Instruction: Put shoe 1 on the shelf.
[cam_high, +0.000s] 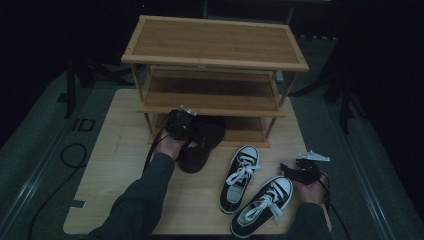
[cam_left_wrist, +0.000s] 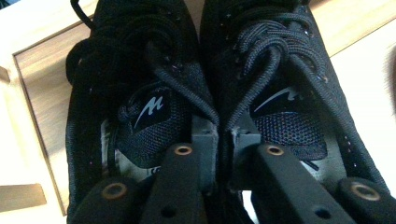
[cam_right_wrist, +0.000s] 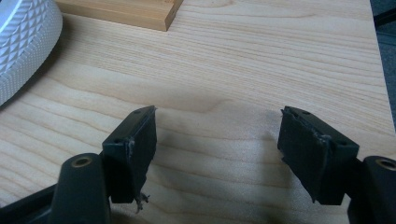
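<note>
Black shoes (cam_high: 201, 142), a pair side by side, lie at the centre of the high view, toes under the lowest board of the wooden shoe rack (cam_high: 215, 45), which fills the upper middle of the frame on the table (cam_high: 125, 170). Lower right of centre, two black-and-white sneakers (cam_high: 240, 172) lie on the table. The left hand-held gripper (cam_left_wrist: 223, 135) is pinched on the two inner collars of the black shoes, pressed together between its pads. The right hand-held gripper (cam_right_wrist: 217, 140), at lower right, hangs spread wide over bare wood, holding nothing.
</note>
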